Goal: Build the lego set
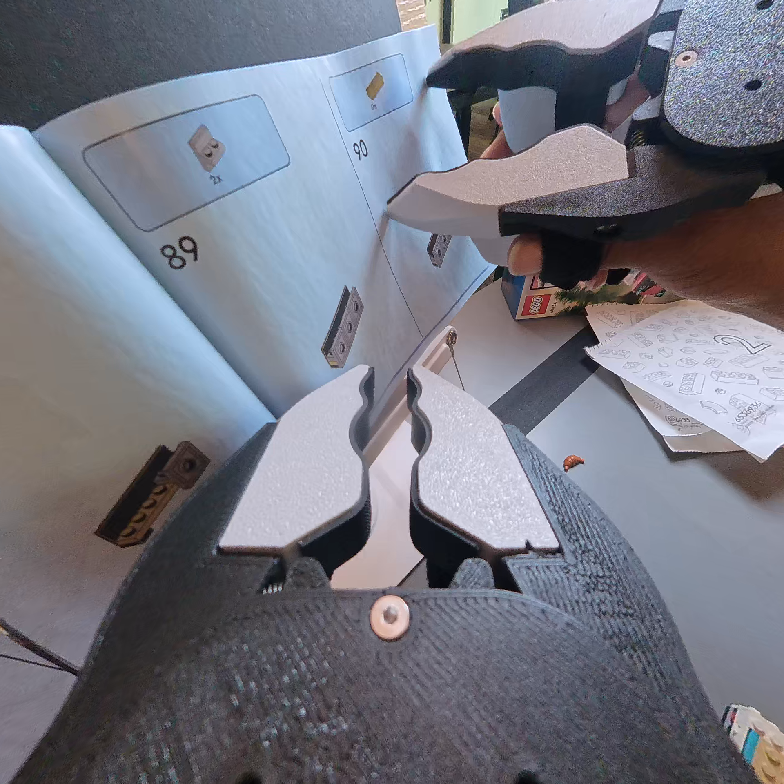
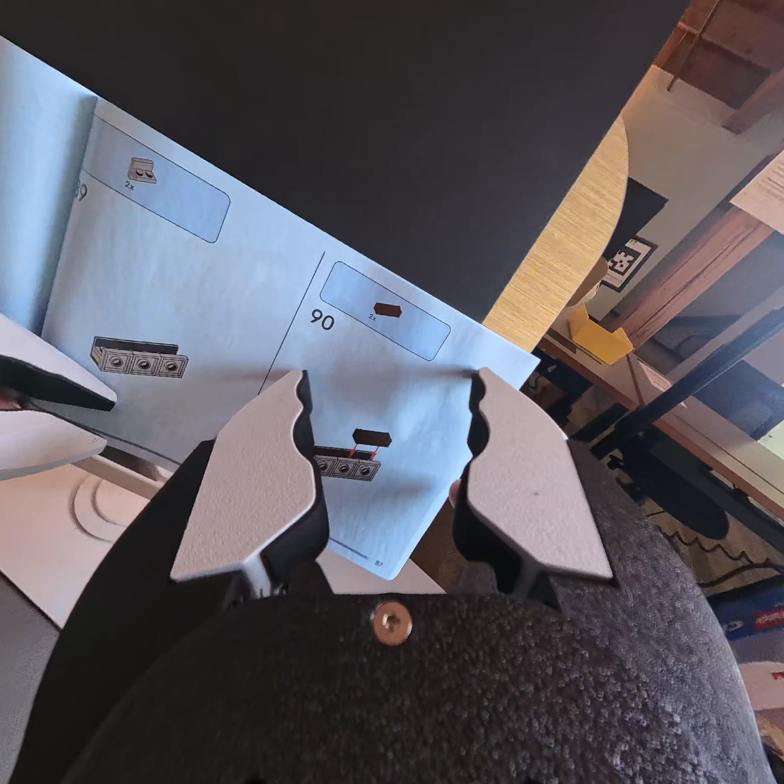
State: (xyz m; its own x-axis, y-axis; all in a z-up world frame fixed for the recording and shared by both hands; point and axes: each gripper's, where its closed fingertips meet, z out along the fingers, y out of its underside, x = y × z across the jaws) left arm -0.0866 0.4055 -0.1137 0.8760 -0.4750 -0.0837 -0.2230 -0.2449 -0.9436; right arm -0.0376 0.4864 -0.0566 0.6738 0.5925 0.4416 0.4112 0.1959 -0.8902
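Note:
A light blue instruction booklet [image 1: 254,254] stands open, propped upright on a white stand [image 1: 437,360]. My left gripper [image 1: 390,373] is at the booklet's lower edge. That edge and the stand's ledge lie between its pads, which are closed onto them. My right gripper [image 2: 391,373] is wide open in front of the right page [image 2: 382,403], holding nothing. In the left wrist view the right gripper [image 1: 409,142] sits at the page's right edge, a hand behind it. The left gripper's fingers [image 2: 63,394] show at the left of the right wrist view.
On the grey table [image 1: 657,551] lie a toy brick box [image 1: 547,301], white paper bags printed with bricks [image 1: 700,369], a small brown piece [image 1: 573,461] and some built bricks [image 1: 755,746]. A dark panel [image 2: 424,127] stands behind the booklet. A yellow box [image 2: 602,339] sits far right. The small brown piece [image 1: 573,461] is about equally far from each gripper, around 25 cm.

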